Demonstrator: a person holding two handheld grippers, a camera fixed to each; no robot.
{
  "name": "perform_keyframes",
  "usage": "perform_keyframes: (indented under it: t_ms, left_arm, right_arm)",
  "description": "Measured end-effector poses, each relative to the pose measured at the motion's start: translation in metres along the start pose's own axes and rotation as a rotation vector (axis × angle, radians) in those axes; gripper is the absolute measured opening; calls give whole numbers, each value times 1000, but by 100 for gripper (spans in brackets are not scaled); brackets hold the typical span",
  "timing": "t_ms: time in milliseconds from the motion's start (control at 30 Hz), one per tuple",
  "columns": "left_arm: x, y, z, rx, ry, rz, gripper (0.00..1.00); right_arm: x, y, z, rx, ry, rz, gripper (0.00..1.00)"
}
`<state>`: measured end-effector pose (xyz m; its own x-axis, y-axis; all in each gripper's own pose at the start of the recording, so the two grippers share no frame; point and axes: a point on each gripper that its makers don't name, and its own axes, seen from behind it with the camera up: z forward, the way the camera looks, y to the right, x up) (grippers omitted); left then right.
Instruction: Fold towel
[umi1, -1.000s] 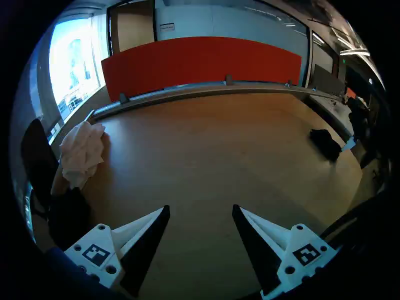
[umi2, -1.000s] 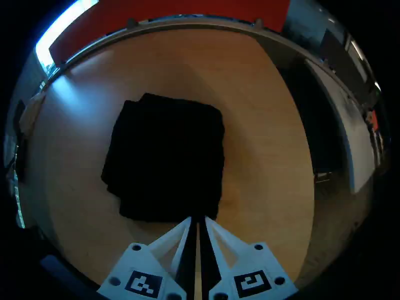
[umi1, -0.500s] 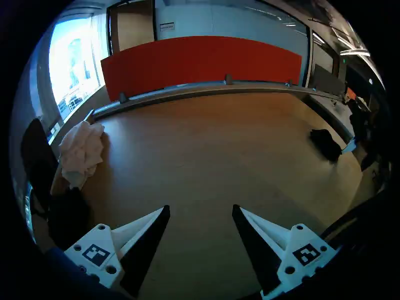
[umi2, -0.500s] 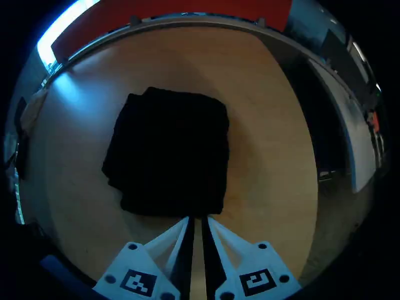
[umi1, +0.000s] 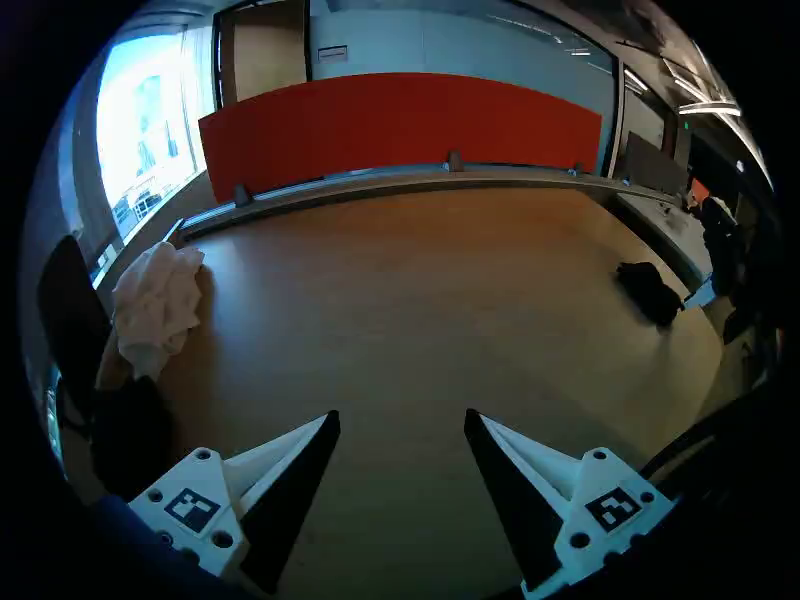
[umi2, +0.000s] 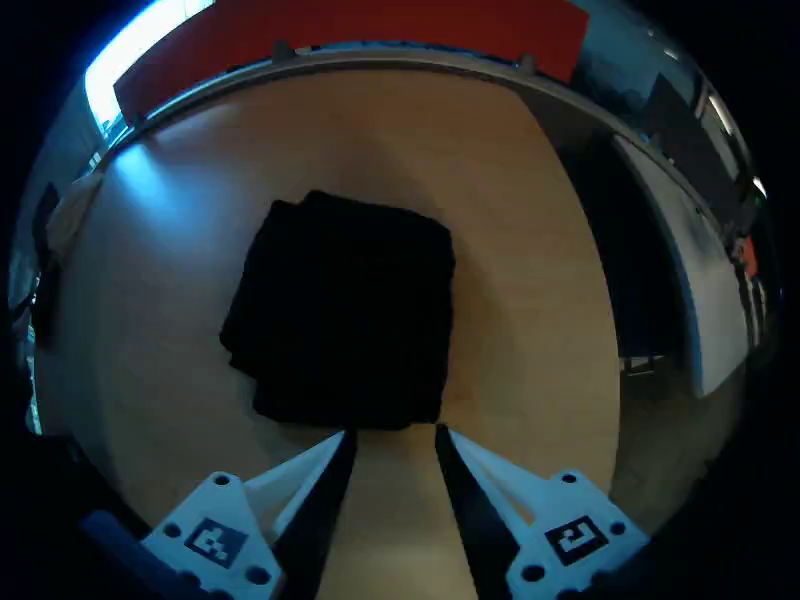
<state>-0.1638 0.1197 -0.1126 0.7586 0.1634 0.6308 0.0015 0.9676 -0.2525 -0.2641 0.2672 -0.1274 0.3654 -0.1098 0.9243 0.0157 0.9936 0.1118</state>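
Right gripper: jaws released, parted to a moderate gap, nothing between them but bare bench. The tips sit just beside the near edge of the towel; I cannot tell whether they brush it.

Towel: black, lying flat near the middle of the bench, straight ahead of my right jaws. It is a compact, roughly square block. The right and far edges look straight. The left edge is stepped, with a layer or two poking out at the near-left corner. The cloth is too dark to count layers or see creases.

Left gripper: jaws released, spread wide, holding nothing. It points across open bench toward the red panel at the far side, well apart from anything to grasp.

Other things in the left gripper view:
- pale cloth, heaped loosely at the left edge of the bench below the window
- small dark lump near the right edge; too small to tell what it is

Progress, my judgement: the folding of the black towel looks essentially done, since it is down to a small stacked block and neither of my jaws grips it. What may be left is squaring the uneven left edge, or one more halving if a smaller packet is wanted. The pale heap looks unfolded and could be a next piece, though the task sentence speaks of one towel, so I leave that open.
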Motion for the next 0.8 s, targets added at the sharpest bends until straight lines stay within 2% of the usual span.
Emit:
perform_keyframes:
  t_ms: [433, 800]
  left_arm:
    - [0, -3, -2, 11, 0, -5, 92]
    - [-2, -9, -6, 47, -4, -27, 93]
  right_arm:
    - [53, 2, -3, 6, 84, 0, 67]
    - [95, 10, 17, 10, 113, 7, 67]
